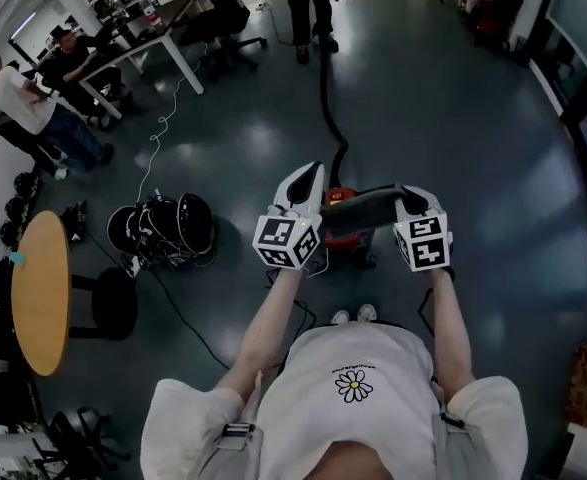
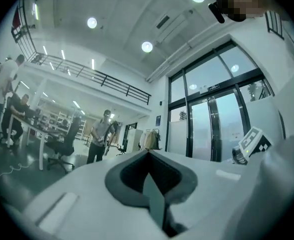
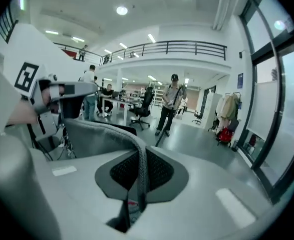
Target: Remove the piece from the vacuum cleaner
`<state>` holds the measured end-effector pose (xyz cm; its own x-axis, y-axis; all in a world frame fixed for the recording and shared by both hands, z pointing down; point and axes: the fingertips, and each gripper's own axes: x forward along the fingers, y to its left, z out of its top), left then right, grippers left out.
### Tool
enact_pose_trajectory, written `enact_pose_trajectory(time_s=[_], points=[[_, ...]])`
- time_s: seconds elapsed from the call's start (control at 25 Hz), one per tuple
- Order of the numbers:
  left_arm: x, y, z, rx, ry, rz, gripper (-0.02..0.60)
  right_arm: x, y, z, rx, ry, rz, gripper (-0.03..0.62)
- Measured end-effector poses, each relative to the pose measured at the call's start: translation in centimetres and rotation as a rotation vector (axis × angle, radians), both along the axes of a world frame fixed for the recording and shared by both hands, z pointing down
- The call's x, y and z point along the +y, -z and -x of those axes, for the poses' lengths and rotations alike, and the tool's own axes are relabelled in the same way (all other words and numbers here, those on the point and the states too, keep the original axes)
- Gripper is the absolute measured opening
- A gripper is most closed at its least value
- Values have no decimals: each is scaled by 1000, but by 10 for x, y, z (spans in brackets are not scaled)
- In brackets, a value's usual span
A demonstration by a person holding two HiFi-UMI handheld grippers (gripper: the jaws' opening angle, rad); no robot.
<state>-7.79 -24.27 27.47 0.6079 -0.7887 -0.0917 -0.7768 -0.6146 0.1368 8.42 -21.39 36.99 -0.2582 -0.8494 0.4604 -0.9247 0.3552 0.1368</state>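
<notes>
A dark grey, fabric-like piece hangs in the air between my two grippers, above the red vacuum cleaner on the floor. The vacuum's black hose runs away across the floor. My left gripper is at the piece's left end. In the left gripper view its jaws are shut on a thin grey edge. My right gripper holds the right end. In the right gripper view the grey piece curves from the shut jaws toward the left gripper.
Black helmets and cables lie on the dark floor to the left, beside a round wooden table and a black stool. A person stands by the hose's far end. People sit at desks at the upper left.
</notes>
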Motion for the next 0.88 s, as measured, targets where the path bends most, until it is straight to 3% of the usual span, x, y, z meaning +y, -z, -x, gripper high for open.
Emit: enact_pose_trajectory(time_s=[0.12,0.24,0.48,0.88], points=[[-10,32,2,3,16,-75,2,-22,45,-1,-64,-20,-94,40],[-13,41,1,12,29,-97,2,-30,65,0,-113,-34,-143,38],[-13,54,-9,22,51,-125,2,-31,84,-10,-211,-53,-168,38],[-16,47,-9,19,53,-119,2,-28,87,-7,-221,-41,-184,38]])
